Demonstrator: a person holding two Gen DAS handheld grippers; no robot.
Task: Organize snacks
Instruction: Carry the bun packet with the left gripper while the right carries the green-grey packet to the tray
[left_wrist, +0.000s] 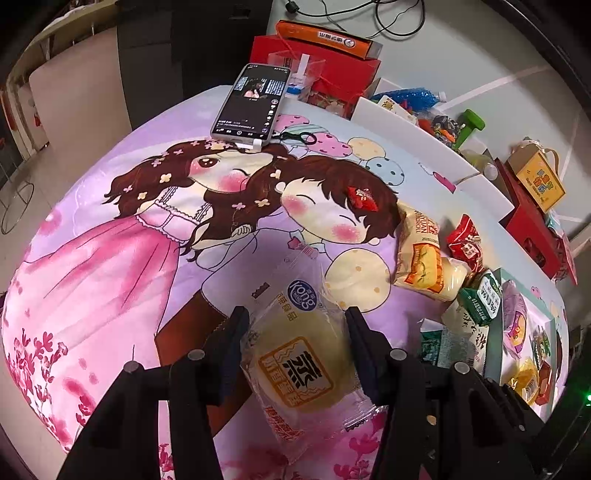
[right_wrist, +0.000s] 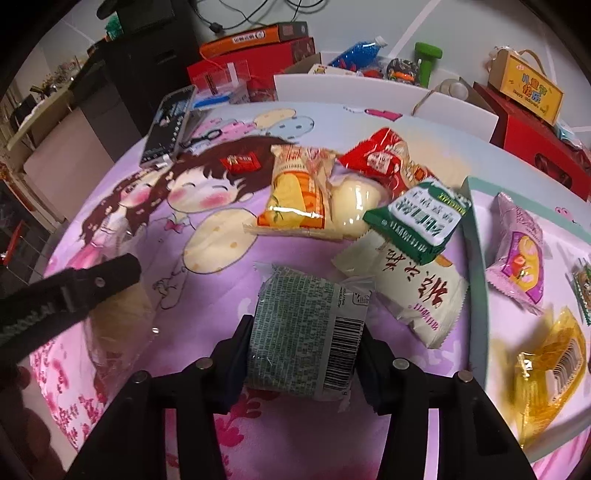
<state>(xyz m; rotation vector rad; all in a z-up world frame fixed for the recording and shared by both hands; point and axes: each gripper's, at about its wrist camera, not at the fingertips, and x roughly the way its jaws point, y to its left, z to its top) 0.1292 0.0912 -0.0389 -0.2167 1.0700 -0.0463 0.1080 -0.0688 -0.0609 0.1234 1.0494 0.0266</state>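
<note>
Bench under a pink-lilac cartoon-girl printed cloth (left_wrist: 110, 236); grey floor, red boxes and cables at the far side. Teal-rimmed tray (right_wrist: 476, 229) at right holds pouches. Left gripper (left_wrist: 295, 350) clamped on a clear-wrapped pale yellow cake packet (left_wrist: 303, 354), long axis running near to far, "Kong" logo at the far end. Right gripper (right_wrist: 303, 332) clamped on a green-grey printed snack packet (right_wrist: 306, 328), barcode on its right side. Smartphone (left_wrist: 251, 103) far left, screen lit.

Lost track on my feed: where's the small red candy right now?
The small red candy lies alone on the cartoon cloth, far left of the snack pile, beside the orange-striped packet and below the phone.
</note>
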